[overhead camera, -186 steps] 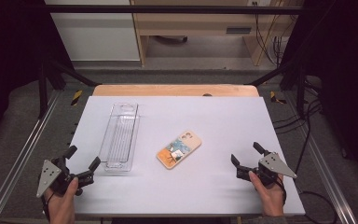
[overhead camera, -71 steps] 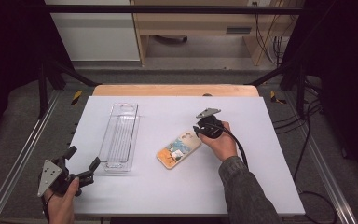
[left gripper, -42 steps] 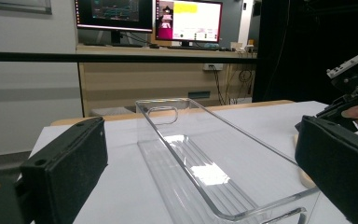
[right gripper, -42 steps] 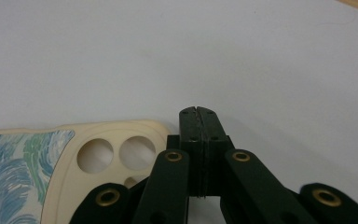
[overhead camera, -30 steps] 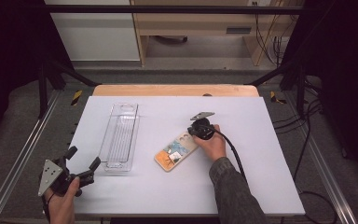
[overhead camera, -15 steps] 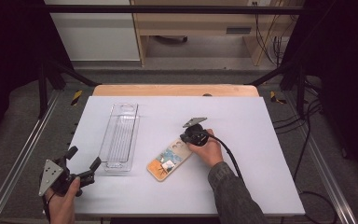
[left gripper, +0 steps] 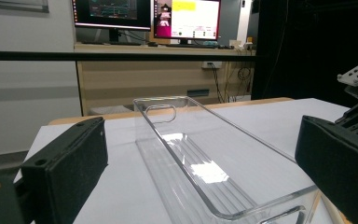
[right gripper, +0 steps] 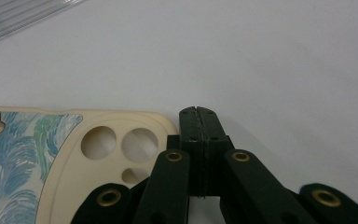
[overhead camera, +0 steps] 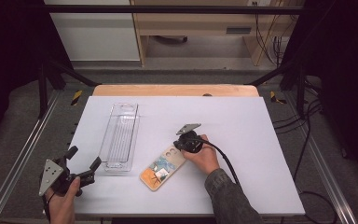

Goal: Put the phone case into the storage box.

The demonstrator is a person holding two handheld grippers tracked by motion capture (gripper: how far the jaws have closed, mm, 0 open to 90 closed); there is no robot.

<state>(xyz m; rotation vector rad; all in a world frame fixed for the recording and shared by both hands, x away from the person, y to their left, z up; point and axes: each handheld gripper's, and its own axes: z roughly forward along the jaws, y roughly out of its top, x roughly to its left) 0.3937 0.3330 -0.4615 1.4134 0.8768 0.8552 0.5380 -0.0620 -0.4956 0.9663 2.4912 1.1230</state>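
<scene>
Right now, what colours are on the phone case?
Cream phone case with blue-green swirls; the right gripper view shows it best.

right gripper (overhead camera: pixel 182 145): at phone case (overhead camera: pixel 163 167) camera end | left gripper (overhead camera: pixel 81 164): near clear tray (overhead camera: pixel 120 138)

I see the clear tray (overhead camera: pixel 120 138) left of centre on the table (overhead camera: pixel 261 121), phone case (overhead camera: pixel 163 167) lower right of it, apart. My right gripper (overhead camera: pixel 181 144) sits at the case's upper-right end; left gripper (overhead camera: pixel 83 164) lower left, near the tray's bottom end.
</scene>
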